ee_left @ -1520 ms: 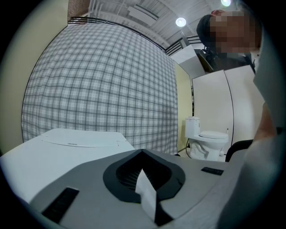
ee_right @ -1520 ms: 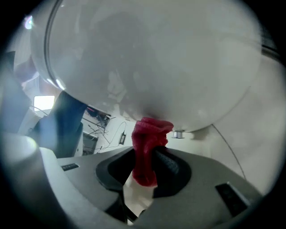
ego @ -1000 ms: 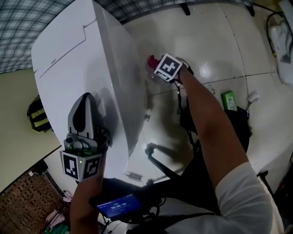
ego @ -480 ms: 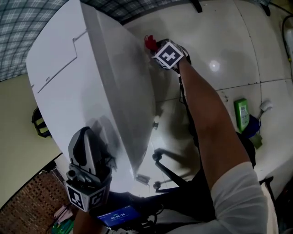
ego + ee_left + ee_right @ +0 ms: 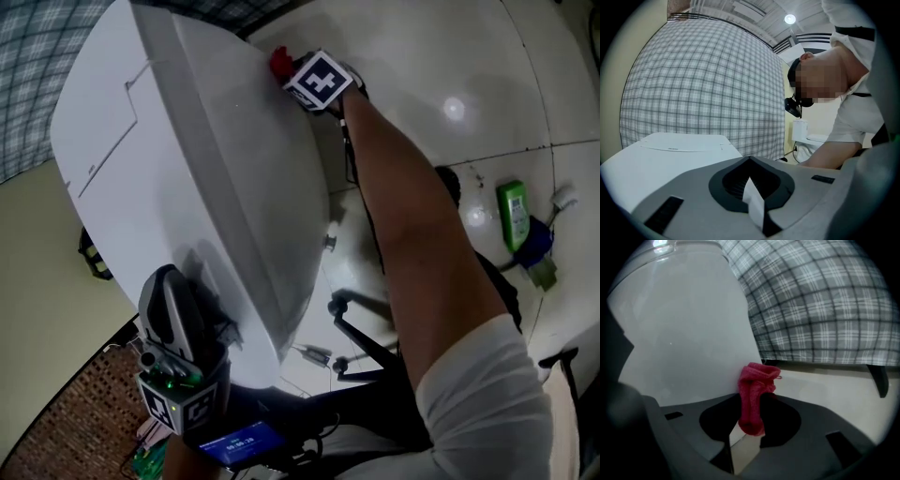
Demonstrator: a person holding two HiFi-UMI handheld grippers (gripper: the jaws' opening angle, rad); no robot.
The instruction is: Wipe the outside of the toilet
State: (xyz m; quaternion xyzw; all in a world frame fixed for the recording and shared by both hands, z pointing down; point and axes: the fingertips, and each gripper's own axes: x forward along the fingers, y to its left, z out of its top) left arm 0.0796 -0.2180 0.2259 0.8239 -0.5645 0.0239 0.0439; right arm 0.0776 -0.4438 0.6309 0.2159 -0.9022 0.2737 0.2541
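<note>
The white toilet point(image 5: 187, 159) fills the left and middle of the head view. My right gripper point(image 5: 292, 73) is at its far side near the top of that view, shut on a red cloth point(image 5: 279, 62). In the right gripper view the red cloth point(image 5: 753, 397) stands bunched between the jaws of the right gripper point(image 5: 751, 425) and presses against the toilet's smooth white side point(image 5: 684, 333). My left gripper point(image 5: 169, 281) lies against the toilet's near end at the lower left, shut and holding nothing. In its own view the left gripper point(image 5: 751, 161) points level over the toilet's flat top point(image 5: 670, 145).
A green bottle point(image 5: 512, 214) and a blue object point(image 5: 534, 246) lie on the tiled floor point(image 5: 441, 56) at the right. A black stand point(image 5: 361, 337) sits by the toilet's base. A plaid curtain point(image 5: 37, 75) hangs behind, and a wicker basket point(image 5: 66, 441) is at the lower left.
My right gripper has slid with the red cloth along the toilet's side toward the top left of the head view. The left gripper has kept its place on the toilet.
</note>
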